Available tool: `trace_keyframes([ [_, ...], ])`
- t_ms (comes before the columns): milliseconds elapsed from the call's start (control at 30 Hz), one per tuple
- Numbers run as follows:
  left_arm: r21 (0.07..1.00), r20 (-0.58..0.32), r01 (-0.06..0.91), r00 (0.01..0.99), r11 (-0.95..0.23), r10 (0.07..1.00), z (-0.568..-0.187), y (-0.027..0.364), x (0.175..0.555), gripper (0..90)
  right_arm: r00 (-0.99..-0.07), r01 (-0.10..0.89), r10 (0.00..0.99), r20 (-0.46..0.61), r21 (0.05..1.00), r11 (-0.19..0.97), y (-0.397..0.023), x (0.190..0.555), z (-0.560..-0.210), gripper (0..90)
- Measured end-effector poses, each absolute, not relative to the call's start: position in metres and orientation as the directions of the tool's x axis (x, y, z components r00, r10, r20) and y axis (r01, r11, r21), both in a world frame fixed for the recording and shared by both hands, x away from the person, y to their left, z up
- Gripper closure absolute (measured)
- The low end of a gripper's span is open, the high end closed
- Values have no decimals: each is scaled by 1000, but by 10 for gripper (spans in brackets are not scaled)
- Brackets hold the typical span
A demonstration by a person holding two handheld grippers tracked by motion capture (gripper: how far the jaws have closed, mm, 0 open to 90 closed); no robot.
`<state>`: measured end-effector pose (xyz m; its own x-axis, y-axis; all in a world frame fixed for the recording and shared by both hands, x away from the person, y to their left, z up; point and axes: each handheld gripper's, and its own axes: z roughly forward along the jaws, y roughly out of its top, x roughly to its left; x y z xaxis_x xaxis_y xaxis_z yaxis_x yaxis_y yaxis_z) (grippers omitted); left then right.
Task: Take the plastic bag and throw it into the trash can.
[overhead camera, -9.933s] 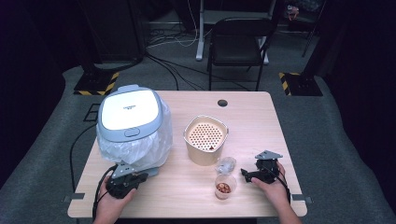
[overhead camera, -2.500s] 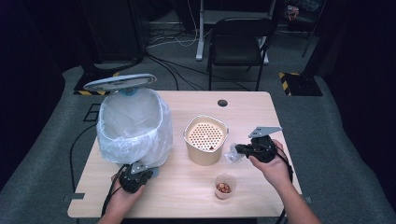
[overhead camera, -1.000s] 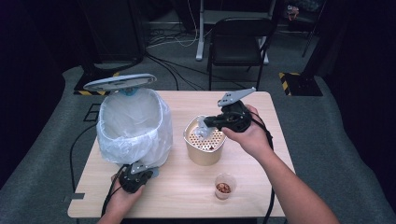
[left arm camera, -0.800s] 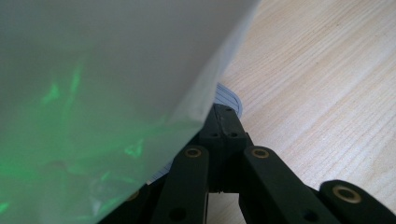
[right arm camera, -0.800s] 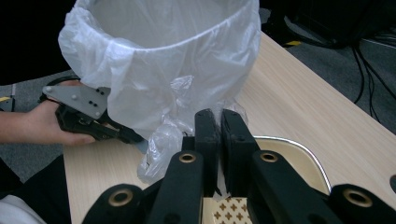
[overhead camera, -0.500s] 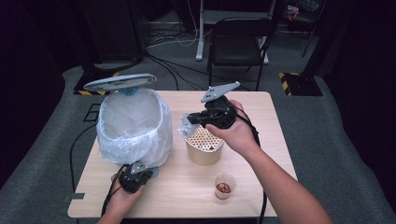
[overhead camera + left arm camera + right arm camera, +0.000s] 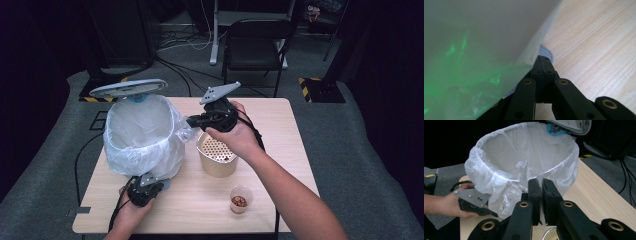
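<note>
A bin [image 7: 142,135] lined with a white plastic bag stands at the table's left, its lid [image 7: 129,88] raised at the back. My left gripper [image 7: 149,182] lies at the bin's foot, jaws shut, tips [image 7: 543,60] against a bluish ribbed part under the bag. My right gripper [image 7: 192,121] hovers beside the bin's right rim, above a beige perforated pot [image 7: 216,155]. It is shut on a crumpled clear plastic wrapper [image 7: 521,168], which sticks up in front of the bin's mouth [image 7: 524,145].
A small clear cup [image 7: 240,199] with reddish bits stands near the table's front edge, right of centre. The wooden table [image 7: 280,130] has bare room at the right. A black chair [image 7: 257,45] stands behind the table, with cables on the floor.
My right gripper has carried the wrapper leftward from over the pot to the bin's rim. The left gripper and the raised lid have stayed put.
</note>
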<state>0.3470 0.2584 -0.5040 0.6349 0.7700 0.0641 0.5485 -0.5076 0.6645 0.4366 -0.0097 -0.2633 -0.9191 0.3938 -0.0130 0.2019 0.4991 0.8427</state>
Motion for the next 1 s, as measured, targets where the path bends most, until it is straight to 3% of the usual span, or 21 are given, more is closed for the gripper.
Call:
trace_keyframes([
  [1000,657,61,555,635,-509,770,-504,259,347,900,-932,174,363,-4,873,455,30,448,-260,856],
])
